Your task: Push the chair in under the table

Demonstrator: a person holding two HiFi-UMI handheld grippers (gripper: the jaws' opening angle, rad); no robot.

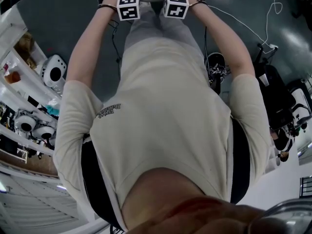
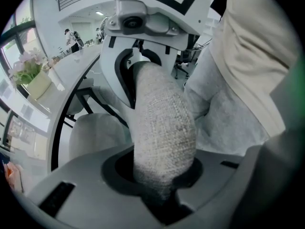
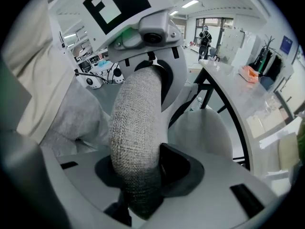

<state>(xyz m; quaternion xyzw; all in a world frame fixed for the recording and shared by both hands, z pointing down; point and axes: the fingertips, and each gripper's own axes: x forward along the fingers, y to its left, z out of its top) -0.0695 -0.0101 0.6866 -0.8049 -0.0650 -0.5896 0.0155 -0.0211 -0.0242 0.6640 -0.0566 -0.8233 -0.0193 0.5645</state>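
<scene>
The left gripper [image 2: 161,182] has its jaws closed partway around the thick, rounded top rim of a grey woven-fabric chair back [image 2: 162,123]. The coarse cloth fills the gap between the jaws and presses against both sides. The right gripper [image 3: 138,185] clamps the same padded rim further along, with a black pad set against the fabric at 3 o'clock. Its jaws stand a little wider than the left pair. Each gripper view shows the rim running as a fat, nubbly roll from its own jaws up to the other white plastic gripper at 12 o'clock.

The chair's smooth, pale grey cushioned seat [image 3: 205,132] lies at 2 o'clock from the right jaws, just beside the dark curved edge of a glossy white table [image 3: 233,92]. Thin black legs [image 3: 209,85] cross behind it.

In the head view, both arms reach to 12 o'clock, where two black-and-white marker cubes [image 1: 128,5] sit side by side.
</scene>
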